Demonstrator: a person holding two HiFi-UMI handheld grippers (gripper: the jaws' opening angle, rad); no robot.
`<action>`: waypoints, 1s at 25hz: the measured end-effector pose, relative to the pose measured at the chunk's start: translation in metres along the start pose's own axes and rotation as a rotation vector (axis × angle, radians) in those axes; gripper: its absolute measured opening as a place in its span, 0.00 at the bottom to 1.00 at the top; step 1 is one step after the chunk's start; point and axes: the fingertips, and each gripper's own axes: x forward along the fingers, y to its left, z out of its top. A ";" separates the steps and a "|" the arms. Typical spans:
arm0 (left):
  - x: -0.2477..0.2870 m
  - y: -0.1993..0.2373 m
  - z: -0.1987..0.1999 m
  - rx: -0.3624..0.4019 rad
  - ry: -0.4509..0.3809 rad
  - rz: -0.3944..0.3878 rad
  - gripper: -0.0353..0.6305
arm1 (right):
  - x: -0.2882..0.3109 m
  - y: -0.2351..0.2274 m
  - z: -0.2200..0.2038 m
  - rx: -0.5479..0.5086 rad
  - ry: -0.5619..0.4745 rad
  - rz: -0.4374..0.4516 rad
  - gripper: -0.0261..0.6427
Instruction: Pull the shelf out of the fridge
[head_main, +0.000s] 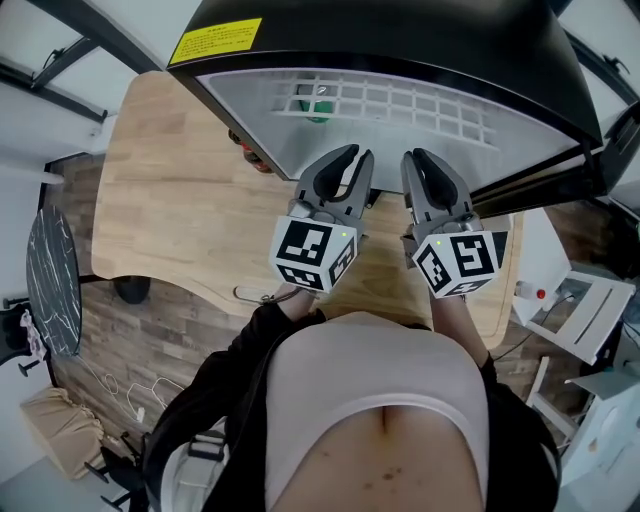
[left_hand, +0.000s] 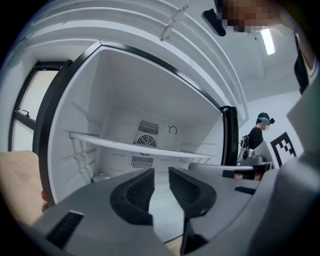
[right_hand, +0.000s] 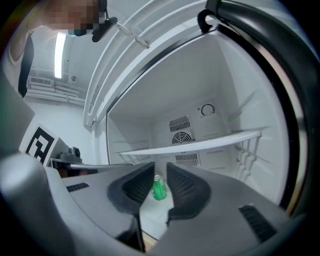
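Yellow fridge label (head_main: 214, 41) unreadable | left gripper (head_main: 360, 154) jaws slightly apart | right gripper (head_main: 418, 156) likewise

Left tool (head_main: 357, 156) and right tool (head_main: 420, 158) side by side, pointing level — jaws slightly apart, empty.

We take this for a lab or test room rather than a home kitchen. The small open fridge (head_main: 400, 40) stands on a pale wooden table (head_main: 170, 200) out in the room. Around the table the floor (head_main: 150, 340) is wood plank, with loose white cables (head_main: 125, 390) lying on it and white metal frames (head_main: 585, 300) crowded at the right. In the left gripper view we see plain white walls (left_hand: 282, 102), a long strip light (left_hand: 268, 41) overhead, and a second person (left_hand: 256, 137) in a cap standing further back in the room.
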 end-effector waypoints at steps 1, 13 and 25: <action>0.002 0.002 0.000 -0.021 0.001 0.001 0.21 | 0.001 -0.003 0.000 0.026 -0.003 -0.005 0.23; 0.010 0.007 0.016 -0.167 -0.045 -0.036 0.38 | 0.009 -0.009 0.011 0.131 -0.054 -0.004 0.33; 0.023 0.015 0.030 -0.259 -0.067 -0.052 0.43 | 0.023 -0.018 0.021 0.278 -0.089 -0.005 0.41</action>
